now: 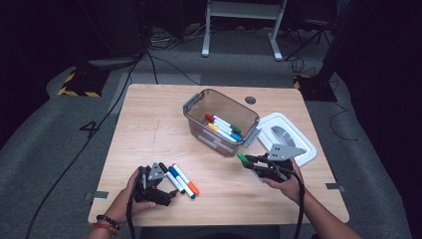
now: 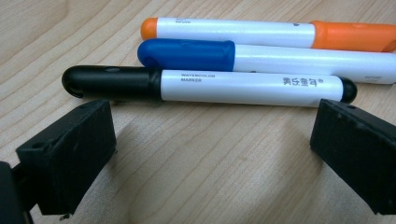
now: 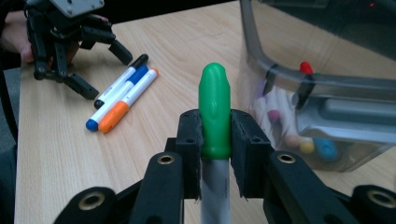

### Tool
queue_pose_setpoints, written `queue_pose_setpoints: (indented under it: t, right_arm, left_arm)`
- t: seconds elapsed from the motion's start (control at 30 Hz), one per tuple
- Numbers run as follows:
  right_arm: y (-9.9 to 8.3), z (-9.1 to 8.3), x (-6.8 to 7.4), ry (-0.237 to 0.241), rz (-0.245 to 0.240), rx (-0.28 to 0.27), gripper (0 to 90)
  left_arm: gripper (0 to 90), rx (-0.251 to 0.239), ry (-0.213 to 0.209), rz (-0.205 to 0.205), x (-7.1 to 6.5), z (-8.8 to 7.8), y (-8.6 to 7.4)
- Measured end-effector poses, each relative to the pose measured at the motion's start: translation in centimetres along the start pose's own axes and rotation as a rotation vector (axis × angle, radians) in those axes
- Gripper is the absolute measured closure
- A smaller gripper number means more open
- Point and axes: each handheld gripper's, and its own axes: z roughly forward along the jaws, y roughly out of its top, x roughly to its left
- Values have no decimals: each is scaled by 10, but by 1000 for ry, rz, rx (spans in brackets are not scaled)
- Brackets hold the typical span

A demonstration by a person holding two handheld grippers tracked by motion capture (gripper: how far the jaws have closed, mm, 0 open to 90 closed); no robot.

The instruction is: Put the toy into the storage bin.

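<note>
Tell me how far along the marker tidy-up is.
Several markers already lie in the clear plastic bin. The right gripper is shut on a green-capped marker near it. Black-capped, blue-capped and orange-capped markers wait on the wooden table before the open left gripper.

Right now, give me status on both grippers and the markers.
Right gripper shut on green marker, near the bin. Left gripper open, empty, facing black marker. Blue and orange beside it. Nothing blocking the bin.
</note>
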Motion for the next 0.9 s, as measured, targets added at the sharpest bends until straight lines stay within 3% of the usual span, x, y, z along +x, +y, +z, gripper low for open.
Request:
queue_pose_setpoints:
  t: [0.37, 0.63, 0.9]
  right_arm:
    - [21, -37, -11, -52, 16, -137, 748]
    - [39, -46, -17, -73, -2, -189, 748]
    - [70, -45, -28, -86, -18, -207, 748]
  left_arm:
    - [5, 0, -1, 2, 0, 0, 0]
    - [5, -2, 0, -1, 0, 0, 0]
    - [5, -2, 0, -1, 0, 0, 0]
